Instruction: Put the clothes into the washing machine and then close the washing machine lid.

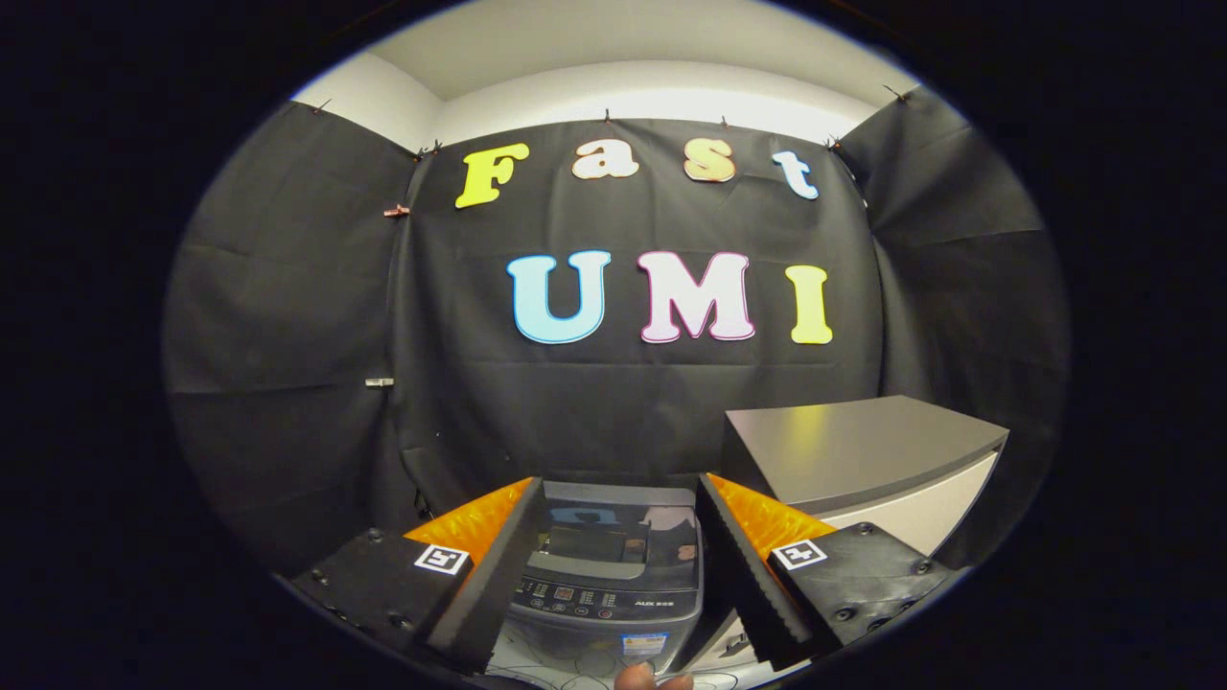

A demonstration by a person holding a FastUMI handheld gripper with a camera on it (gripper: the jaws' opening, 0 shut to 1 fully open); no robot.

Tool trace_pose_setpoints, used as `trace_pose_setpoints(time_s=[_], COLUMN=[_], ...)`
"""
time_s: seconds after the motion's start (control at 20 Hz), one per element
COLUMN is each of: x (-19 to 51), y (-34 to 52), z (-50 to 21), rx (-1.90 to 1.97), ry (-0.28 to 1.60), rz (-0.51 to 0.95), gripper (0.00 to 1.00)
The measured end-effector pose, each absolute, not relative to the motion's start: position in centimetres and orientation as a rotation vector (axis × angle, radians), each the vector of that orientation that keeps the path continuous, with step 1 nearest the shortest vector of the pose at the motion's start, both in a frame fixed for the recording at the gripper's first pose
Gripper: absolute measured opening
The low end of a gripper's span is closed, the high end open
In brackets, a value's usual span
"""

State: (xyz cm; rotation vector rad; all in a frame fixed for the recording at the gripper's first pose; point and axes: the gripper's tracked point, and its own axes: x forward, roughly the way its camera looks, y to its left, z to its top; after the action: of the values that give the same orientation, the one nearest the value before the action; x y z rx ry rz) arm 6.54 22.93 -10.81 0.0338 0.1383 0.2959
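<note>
We hold the gripper (613,565) raised and level, looking toward the black cloth wall (613,383) of the booth. Its two fingers (498,575) are spread wide, with nothing pinched between them; each has an orange back and a dark ribbed pad, and a small square marker sits on each black block behind them.

Between the fingers, at about six o'clock from the middle of the view, we see the washing machine (606,599) from above and in front. Its lid (613,537) lies flat and shut, glossy and dark, and it mirrors the wall above it. The control panel (599,599) with its row of small buttons runs along the near side of the top, and a small sticker (643,643) sits on the front below it.

At about four o'clock, just beside the machine, stands a grey-topped cabinet (863,450) with a pale front. At the very bottom, under the machine, a fingertip (652,678) of the person peeks in. We cannot make out any clothes from here.
</note>
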Motion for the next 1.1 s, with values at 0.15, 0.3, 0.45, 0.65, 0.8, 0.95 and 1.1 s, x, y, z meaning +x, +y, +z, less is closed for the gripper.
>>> trace_pose_setpoints(time_s=[0.15,0.3,0.45,0.65,0.8,0.95,1.1], x=[6.0,5.5,5.0,3.8,3.3,3.1,3.2], y=[20.2,18.4,16.8,15.2,13.7,13.0,12.0], z=[-9.8,-9.4,-8.3,-7.0,-5.9,-5.3,-4.9], rx=[0.033,0.039,0.043,0.049,0.044,0.054,0.05], ry=[0.106,0.095,0.082,0.061,0.036,0.022,0.006], rz=[0.255,0.233,0.216,0.2,0.178,0.165,0.143], gripper=[0.99,0.99,0.99,0.99,0.99,0.99,0.99])
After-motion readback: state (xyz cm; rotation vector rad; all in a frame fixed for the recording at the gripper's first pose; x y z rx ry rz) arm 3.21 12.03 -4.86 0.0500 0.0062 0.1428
